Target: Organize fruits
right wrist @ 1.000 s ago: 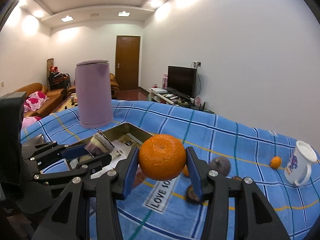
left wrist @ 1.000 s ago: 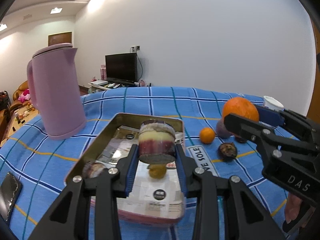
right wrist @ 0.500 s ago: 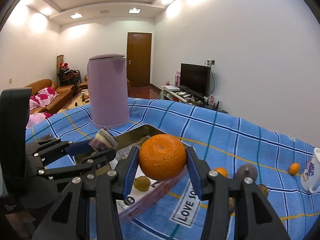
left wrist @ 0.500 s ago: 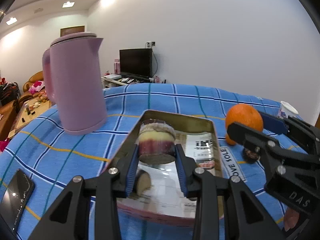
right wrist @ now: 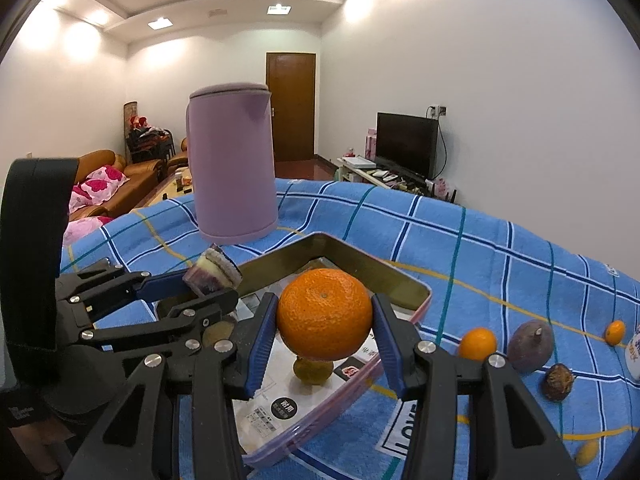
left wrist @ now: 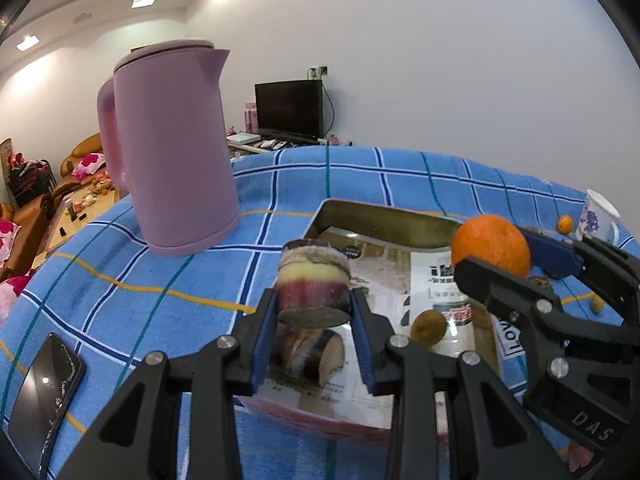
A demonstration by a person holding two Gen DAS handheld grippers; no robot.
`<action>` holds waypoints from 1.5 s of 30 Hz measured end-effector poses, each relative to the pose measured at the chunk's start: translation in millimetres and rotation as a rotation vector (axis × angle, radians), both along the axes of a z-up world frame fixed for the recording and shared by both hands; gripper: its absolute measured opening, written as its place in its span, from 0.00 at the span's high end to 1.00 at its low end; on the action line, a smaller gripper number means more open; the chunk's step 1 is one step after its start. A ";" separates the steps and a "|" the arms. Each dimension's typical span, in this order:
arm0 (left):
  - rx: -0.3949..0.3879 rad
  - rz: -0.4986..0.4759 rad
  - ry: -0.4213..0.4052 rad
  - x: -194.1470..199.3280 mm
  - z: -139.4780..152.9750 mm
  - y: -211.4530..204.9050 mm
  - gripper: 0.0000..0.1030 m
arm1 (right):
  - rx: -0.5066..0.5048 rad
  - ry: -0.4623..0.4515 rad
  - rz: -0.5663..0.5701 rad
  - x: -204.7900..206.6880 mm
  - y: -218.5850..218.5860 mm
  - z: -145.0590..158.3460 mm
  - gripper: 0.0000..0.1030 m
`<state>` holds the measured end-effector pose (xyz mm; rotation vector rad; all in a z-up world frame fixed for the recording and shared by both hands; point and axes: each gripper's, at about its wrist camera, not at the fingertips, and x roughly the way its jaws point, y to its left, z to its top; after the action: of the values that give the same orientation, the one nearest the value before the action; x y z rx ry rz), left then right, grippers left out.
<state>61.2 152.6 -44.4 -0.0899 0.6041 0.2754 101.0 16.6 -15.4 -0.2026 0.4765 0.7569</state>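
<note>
on the far left a black phone (left wrist: 42, 400) lies flat near the table's left edge, and behind it the pink kettle (left wrist: 174, 148) stands upright just beside the far-left corner of the tray (left wrist: 384, 218); both crowd that side. the left gripper (left wrist: 314, 312) is clamped on a short sugarcane segment (left wrist: 313, 282), held upright over the tray's near-left part, with another cut segment (left wrist: 310, 350) lying in the tray right below it. judging by this, the step in hand is delivery into the tray: both fruits are carried and not yet set down. the next move calls for lowering the segment beside the one below rather than on it, then spreading the jaws. a small brownish fruit (left wrist: 429, 326) sits in the tray's middle. the right gripper (right wrist: 324, 332) is closed around a large orange (right wrist: 324, 314), hovering over the tray's near-right part, directly above that small fruit, so it needs a shift to bare lining. right of the tray, a small tangerine (right wrist: 477, 343), a purple fruit (right wrist: 530, 346) and a dark husked fruit (right wrist: 558, 382) wait on the blue checked cloth (right wrist: 500, 248), which offers open room there.
</note>
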 end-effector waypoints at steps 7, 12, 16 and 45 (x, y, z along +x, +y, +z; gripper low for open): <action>-0.004 0.005 0.019 2.3 -3.1 3.7 0.64 | -0.015 0.020 0.008 3.2 5.1 -8.2 0.52; -0.002 0.009 0.027 3.6 -4.0 4.8 0.64 | -0.024 0.032 0.015 3.1 6.7 -11.9 0.52; 0.001 0.004 0.036 4.6 -5.0 4.7 0.64 | -0.041 0.040 0.025 2.7 9.9 -15.3 0.52; -0.009 0.013 -0.007 -6.3 11.3 -7.1 0.32 | 0.003 0.051 0.002 -4.6 -17.9 -5.1 0.40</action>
<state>54.9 145.4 -33.0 -0.1034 0.5981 0.2851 96.3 -1.3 -20.5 -0.1809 0.5237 0.7658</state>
